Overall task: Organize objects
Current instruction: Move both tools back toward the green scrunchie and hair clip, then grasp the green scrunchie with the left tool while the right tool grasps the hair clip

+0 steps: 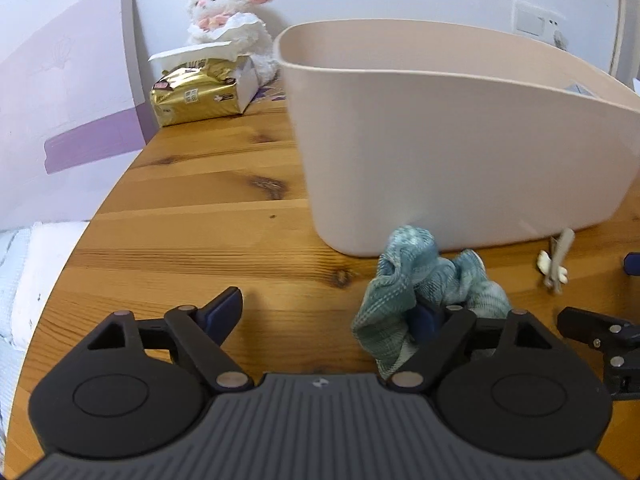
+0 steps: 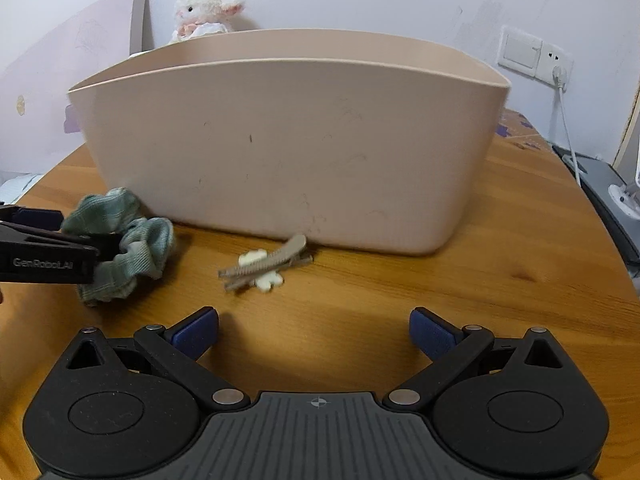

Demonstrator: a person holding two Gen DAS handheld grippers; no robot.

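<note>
Nearest to us, the left gripper (image 1: 326, 312) sits low over the wooden table (image 1: 192, 232) with its jaws spread wide. The green scrunchie (image 1: 424, 292) is bunched over the right-hand fingertip and touching it; the left-hand fingertip stands well apart from the cloth, so nothing is clamped. From the right wrist view the same scrunchie (image 2: 124, 244) lies at far left with the left tool's finger pushed into its folds.

The right gripper (image 2: 314, 332) is likewise spread apart and holds nothing. Just ahead of it, slightly left of its centre line, lies the hair clip (image 2: 266, 266) with a small white flower piece on it. The clip's long axis runs left-low to right-high across our view, roughly crosswise to the fingers. We judge the right gripper the nearer tool for the clip and the left for the scrunchie.

Beyond both items stands the beige bin (image 2: 288, 140), its front wall just behind the clip and touching or almost touching the scrunchie. Its interior is hidden from both cameras. We judge it the destination, up and forward from either tool.
</note>
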